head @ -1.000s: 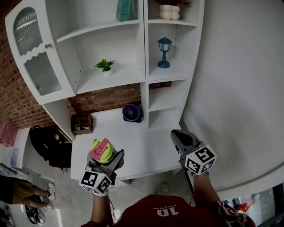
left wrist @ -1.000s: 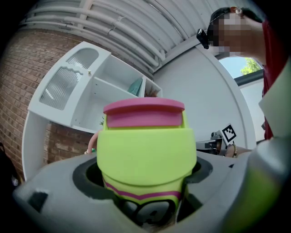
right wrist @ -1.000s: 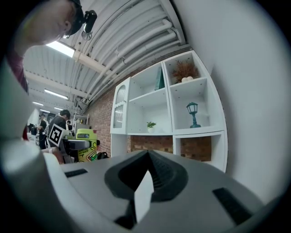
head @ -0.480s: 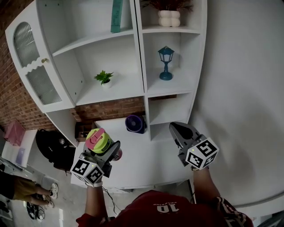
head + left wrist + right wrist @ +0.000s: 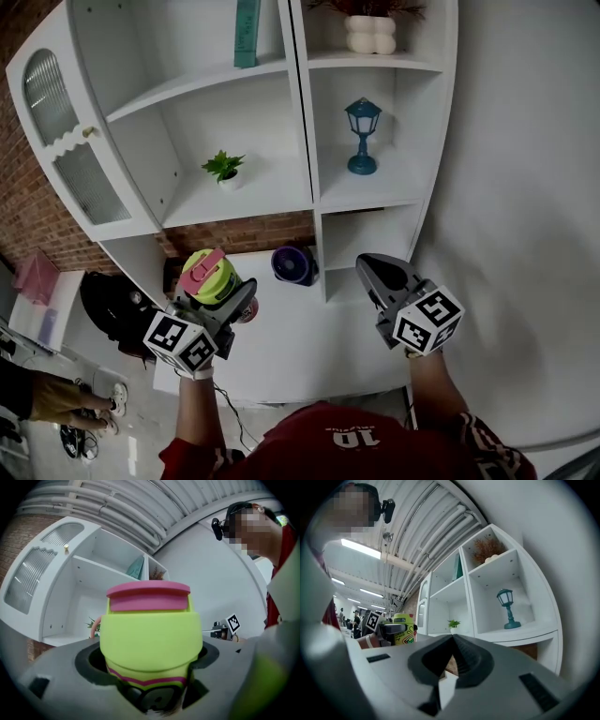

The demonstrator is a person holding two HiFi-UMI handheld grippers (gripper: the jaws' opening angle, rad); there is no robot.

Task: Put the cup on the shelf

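Observation:
A lime-green cup (image 5: 208, 277) with a pink lid and handle is held upright in my left gripper (image 5: 225, 305), whose jaws are shut on its lower body. In the left gripper view the cup (image 5: 150, 634) fills the middle, in front of the white shelf unit (image 5: 84, 583). The cup (image 5: 404, 629) also shows at the left of the right gripper view. My right gripper (image 5: 375, 274) hovers at the right with its jaws shut and nothing in them, below the shelf unit (image 5: 262, 187). The cup is in the air, lower than the shelf with the small plant.
On the shelves stand a small green plant (image 5: 223, 169), a blue lantern (image 5: 362, 136), a teal book (image 5: 247, 33) and a white vase (image 5: 372, 34). A purple fan (image 5: 292, 265) sits on the white counter (image 5: 300, 337). A glass cabinet door (image 5: 66, 131) is at the left.
My left gripper with the cup has risen and drifted a little left. The view has shifted, with the shelf unit now lower in it. The right gripper has barely moved.

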